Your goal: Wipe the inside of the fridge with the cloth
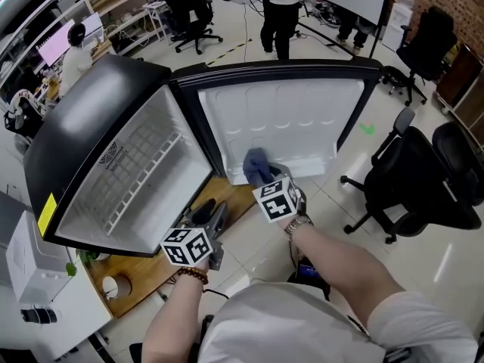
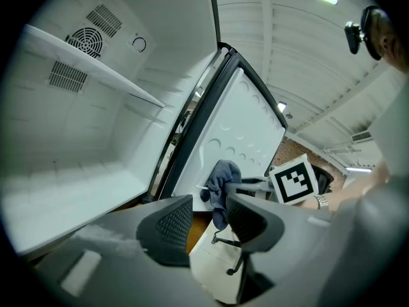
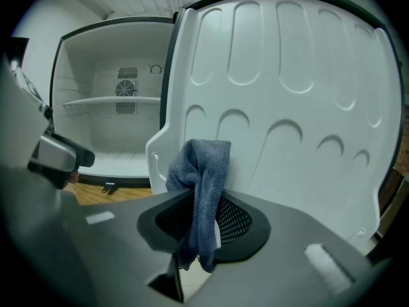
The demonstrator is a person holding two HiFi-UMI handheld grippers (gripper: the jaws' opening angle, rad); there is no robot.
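A black mini fridge [image 1: 91,104] stands with its door swung wide, the white inner door panel [image 1: 302,119] facing me. My right gripper [image 1: 263,177] is shut on a blue-grey cloth [image 1: 257,165] and holds it against the lower left part of that panel. In the right gripper view the cloth [image 3: 201,171] hangs folded between the jaws of the right gripper [image 3: 203,213]. My left gripper [image 1: 212,216] hovers low by the fridge's front corner, open and holding nothing. In the left gripper view the left gripper [image 2: 209,213] looks past the cloth [image 2: 220,178] at the door.
The fridge rests on a wooden table [image 1: 151,274]. A white wire shelf [image 1: 140,172] crosses its white interior. Black office chairs [image 1: 416,180] stand to the right on the tiled floor. A person [image 1: 281,6] stands behind the door, and another sits at the far left.
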